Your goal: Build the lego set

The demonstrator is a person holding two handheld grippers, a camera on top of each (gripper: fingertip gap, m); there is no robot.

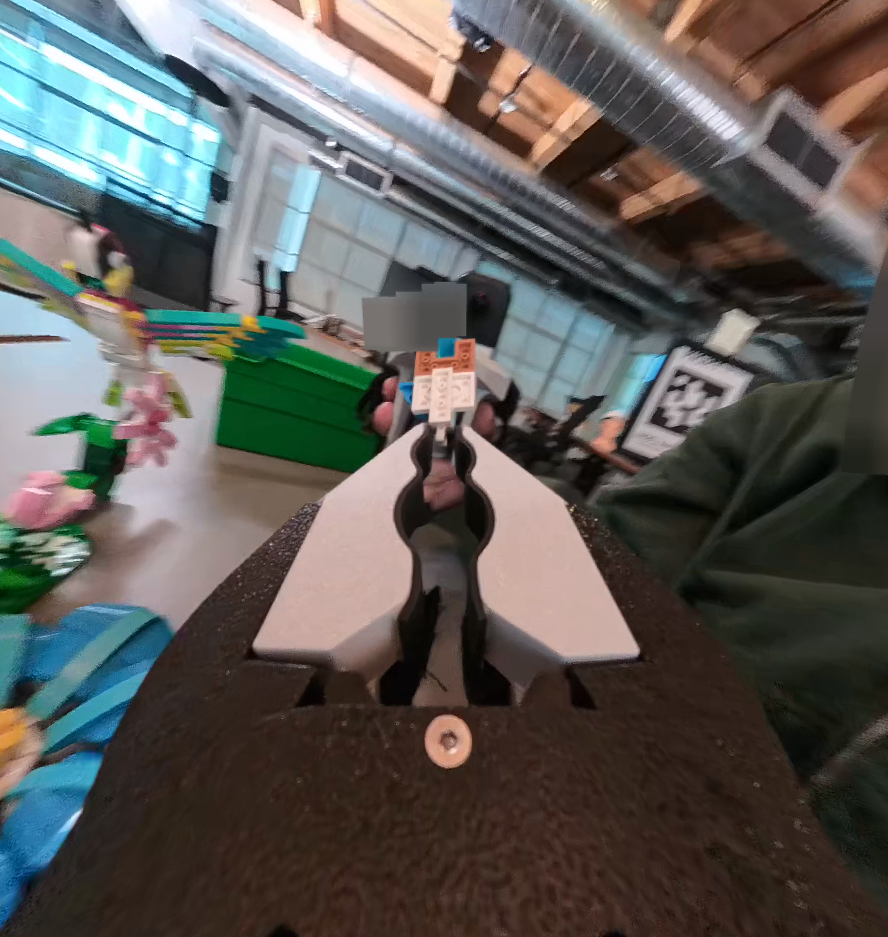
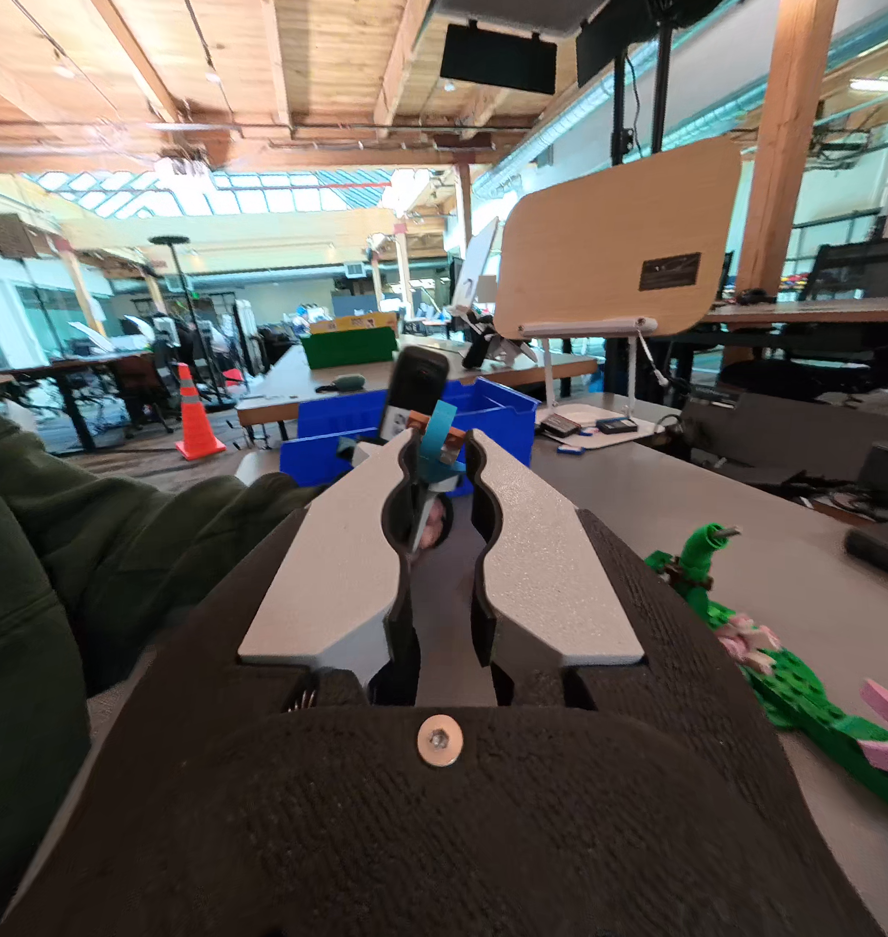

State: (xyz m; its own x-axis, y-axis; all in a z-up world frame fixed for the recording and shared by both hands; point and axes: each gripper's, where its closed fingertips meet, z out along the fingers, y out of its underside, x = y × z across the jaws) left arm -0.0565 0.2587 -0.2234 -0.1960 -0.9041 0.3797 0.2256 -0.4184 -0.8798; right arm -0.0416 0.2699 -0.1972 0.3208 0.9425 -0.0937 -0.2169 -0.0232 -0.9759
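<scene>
While both grippers point up off the table (image 2: 685,507), each has its tips at one small brick build. In the left wrist view, the left gripper (image 1: 443,431) has its fingers drawn nearly together, pinching a thin white stem at the bottom of the brick piece (image 1: 444,380), an orange, white and blue cluster standing at 12 o'clock just past the tips. The right gripper shows blurred behind that piece. In the right wrist view, the right gripper (image 2: 439,441) clamps the same piece (image 2: 438,431) at its tips, a teal strip poking up between them. A green sleeve (image 2: 102,532) fills 9 o'clock there. A blue bin (image 2: 487,410) sits beyond the tips. A green plant model (image 2: 786,694) with pink petals lies at 4 o'clock on the table. A green box (image 1: 290,405) stands at 10 o'clock in the left view.
</scene>
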